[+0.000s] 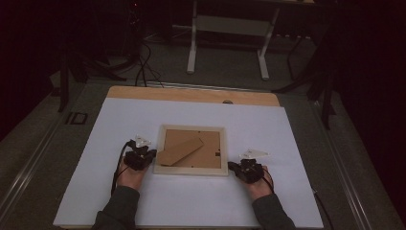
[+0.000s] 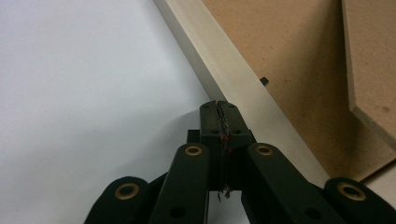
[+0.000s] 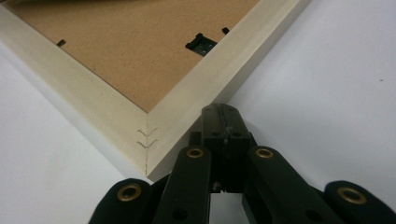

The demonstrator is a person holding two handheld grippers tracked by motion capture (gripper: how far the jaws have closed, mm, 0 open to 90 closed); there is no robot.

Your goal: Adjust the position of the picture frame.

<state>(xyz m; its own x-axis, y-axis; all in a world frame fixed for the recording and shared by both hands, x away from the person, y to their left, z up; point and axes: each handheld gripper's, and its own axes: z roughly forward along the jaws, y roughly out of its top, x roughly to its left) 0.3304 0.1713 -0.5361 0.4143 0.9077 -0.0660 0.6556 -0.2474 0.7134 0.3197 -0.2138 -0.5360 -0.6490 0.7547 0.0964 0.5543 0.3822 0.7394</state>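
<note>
A pale wooden picture frame [image 1: 191, 150] lies face down on the white counter [image 1: 119, 201], its brown fibreboard back upward and a brown cardboard easel strut [image 1: 180, 151] slanting across that back. Everything here is placed from the frame. The left tongs [image 1: 145, 156] sit at its left edge, toward the near corner; in the left gripper view the left tongs [image 2: 220, 108] are pressed together with nothing between them, tips touching the pale rail's outer side. The right tongs [image 1: 234, 166] sit at its near right corner, likewise closed and empty [image 3: 219, 109], tips against the rail just beside the mitred joint. The frame lies between the two, its long axis running left to right, each hand equally near. Any push or squeeze would likely come inward from both sides.
</note>
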